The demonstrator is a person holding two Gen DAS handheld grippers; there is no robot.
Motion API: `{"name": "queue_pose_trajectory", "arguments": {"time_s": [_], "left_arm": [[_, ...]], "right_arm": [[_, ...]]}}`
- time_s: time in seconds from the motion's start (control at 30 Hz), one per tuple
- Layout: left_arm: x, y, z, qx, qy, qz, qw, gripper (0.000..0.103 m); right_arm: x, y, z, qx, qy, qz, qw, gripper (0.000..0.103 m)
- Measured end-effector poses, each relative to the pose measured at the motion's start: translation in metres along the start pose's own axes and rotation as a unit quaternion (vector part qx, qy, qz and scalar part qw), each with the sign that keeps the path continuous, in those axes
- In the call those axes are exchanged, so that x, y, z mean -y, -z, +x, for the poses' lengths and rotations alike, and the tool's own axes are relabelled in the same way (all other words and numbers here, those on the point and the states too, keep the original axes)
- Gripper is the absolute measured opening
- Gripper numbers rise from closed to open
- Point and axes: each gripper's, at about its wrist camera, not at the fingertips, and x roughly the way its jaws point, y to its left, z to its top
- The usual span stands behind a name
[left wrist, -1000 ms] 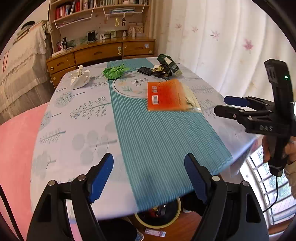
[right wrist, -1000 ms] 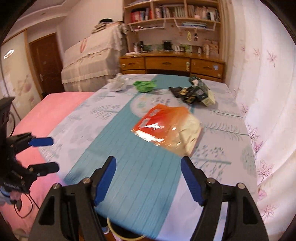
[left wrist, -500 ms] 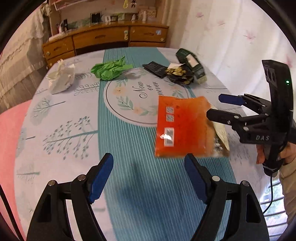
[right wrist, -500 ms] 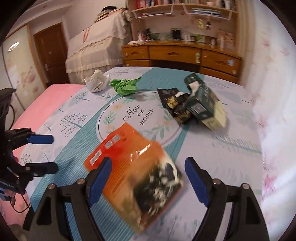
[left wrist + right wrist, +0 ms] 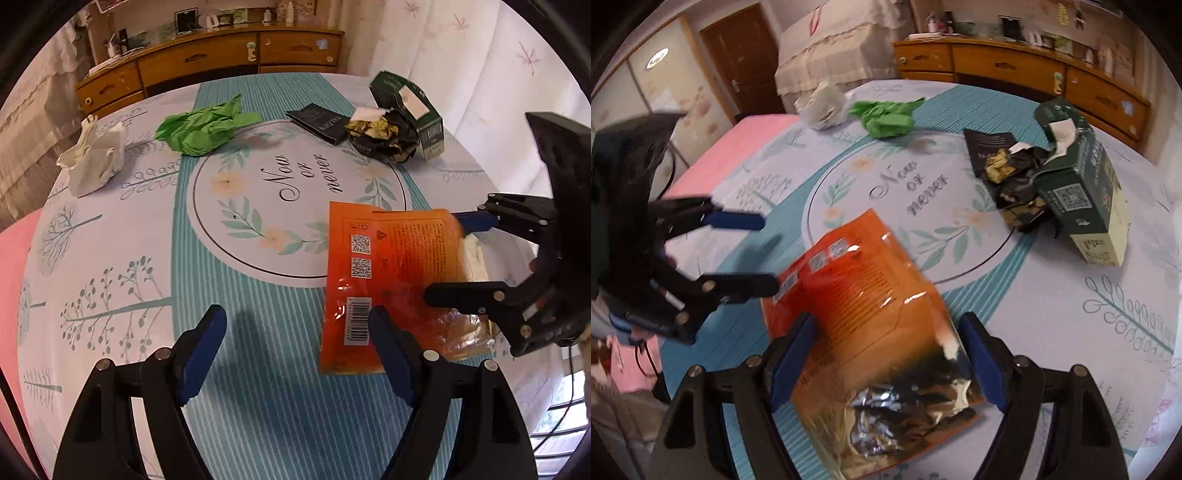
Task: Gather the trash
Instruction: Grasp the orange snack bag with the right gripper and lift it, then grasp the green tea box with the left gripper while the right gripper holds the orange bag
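Tablecloth (image 5: pixel 1071 332) bears orange bag (image 5: pixel 871 314) between right tool (image 5: pixel 886 354).

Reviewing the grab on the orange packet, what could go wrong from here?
1. The orange packet lies flat and glossy between the open right gripper's fingers; they may slide over it.
2. Its torn foil end could spill leftovers when lifted.
3. The left gripper hovers just beside the packet; the two could collide.

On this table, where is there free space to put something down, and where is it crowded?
Free: the round print between the green paper and the orange packet; also the tree-printed cloth below the white wad. Crowded: the far right corner around the green carton and black wrappers.
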Motion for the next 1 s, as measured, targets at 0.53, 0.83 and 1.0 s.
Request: {"name": "queue_pose_trajectory", "arguments": {"time_s": [0.53, 0.83, 1.0], "left_arm": [[0.016, -0.014, -0.028, 0.033, 0.001, 0.026, 0.9991, 0.077], [0.048, -0.069, -0.040, 0.070, 0.031, 0.050, 0.9958, 0.077], [0.059, -0.117, -0.028, 0.062, 0.088, 0.034, 0.9936, 0.077]], "right_arm": [[-0.062, 0.049, -0.054, 0.069, 0.129, -0.013, 0.989, 0.004], [0.005, 0.048, -0.120, 0.110, 0.297, 0.118, 0.941, 0.003], [0.045, 0.038, -0.127, 0.141, 0.362, 0.168, 0.906, 0.003]]}}
